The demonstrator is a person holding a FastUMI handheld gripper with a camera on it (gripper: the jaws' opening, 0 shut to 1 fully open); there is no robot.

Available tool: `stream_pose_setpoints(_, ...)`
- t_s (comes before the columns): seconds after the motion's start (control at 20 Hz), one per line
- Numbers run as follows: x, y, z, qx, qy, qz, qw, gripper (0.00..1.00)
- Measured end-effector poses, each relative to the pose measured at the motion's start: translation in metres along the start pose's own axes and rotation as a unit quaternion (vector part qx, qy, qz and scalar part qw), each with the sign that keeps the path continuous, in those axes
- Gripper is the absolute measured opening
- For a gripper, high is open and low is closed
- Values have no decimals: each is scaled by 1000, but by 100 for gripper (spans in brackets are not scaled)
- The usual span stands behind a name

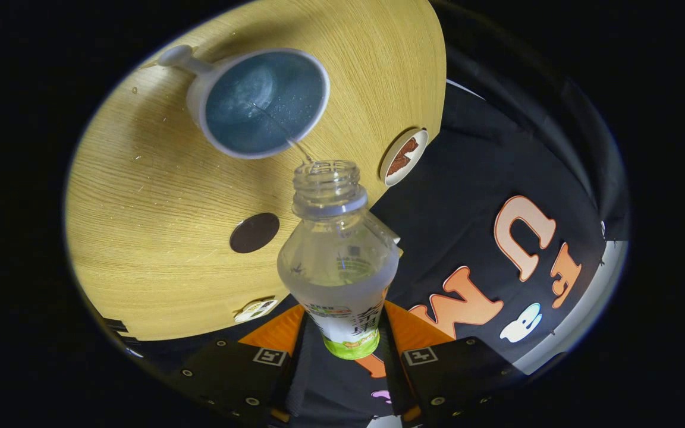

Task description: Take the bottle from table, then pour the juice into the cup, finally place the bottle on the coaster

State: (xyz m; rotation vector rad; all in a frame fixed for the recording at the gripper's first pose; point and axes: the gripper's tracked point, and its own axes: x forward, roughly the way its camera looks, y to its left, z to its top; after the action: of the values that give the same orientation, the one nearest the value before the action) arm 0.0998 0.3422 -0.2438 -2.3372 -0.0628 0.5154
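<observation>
Your claw [347,351] is clamped on the lower part of the uncapped bottle [339,261], tipped forward. A thin stream runs from its mouth into the cup [258,101] beyond. The dark coaster [254,232] lies on the table [140,238], beside the bottle.

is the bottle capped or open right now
Open. The bottle, held between the tool's fingers, has a bare threaded neck with no cap, and a thin stream runs from its mouth into the cup.
</observation>
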Motion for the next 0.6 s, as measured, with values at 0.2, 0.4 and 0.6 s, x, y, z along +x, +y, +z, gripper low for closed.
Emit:
stream_pose_setpoints(0.2,0,2,1,-4,-1,3,1000,56)
stream_pose_setpoints(0.4,1,-1,-2,1,0,3,1000,56)
stream_pose_setpoints(0.6,-1,-1,-4,-3,0,3,1000,56)
